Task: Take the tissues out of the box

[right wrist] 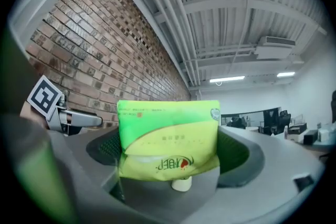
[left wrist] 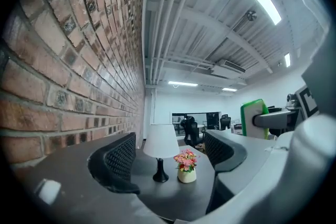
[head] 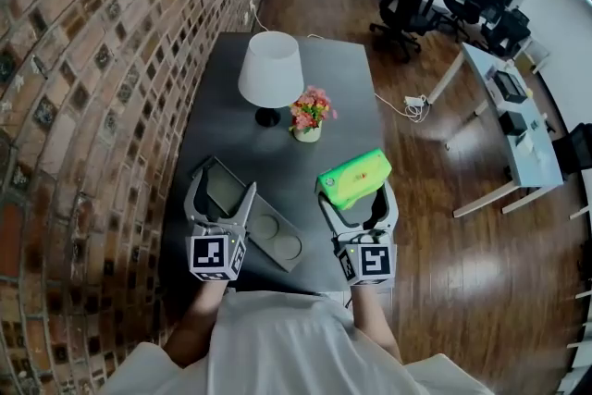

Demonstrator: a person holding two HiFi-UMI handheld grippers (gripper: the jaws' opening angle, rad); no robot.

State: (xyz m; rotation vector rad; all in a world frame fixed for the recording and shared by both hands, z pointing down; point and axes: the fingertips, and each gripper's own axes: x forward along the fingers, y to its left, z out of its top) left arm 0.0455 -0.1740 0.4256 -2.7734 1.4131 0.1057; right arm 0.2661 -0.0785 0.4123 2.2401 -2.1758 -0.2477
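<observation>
A bright green tissue pack (head: 354, 177) is held up above the dark table (head: 342, 88), with my right gripper (head: 356, 196) shut on it. In the right gripper view the tissue pack (right wrist: 168, 139) fills the space between the jaws, its print upside down. My left gripper (head: 222, 190) stands open and empty just left of it, over a flat grey box (head: 268, 210) with two round recesses. The left gripper view shows nothing between that gripper's (left wrist: 173, 161) jaws, with the tissue pack (left wrist: 254, 118) off to the right.
A white-shaded lamp (head: 270, 69) and a small pot of pink flowers (head: 310, 113) stand in the middle of the table. A brick wall (head: 83, 106) runs along the table's left side. Wooden floor, desks and office chairs lie to the right.
</observation>
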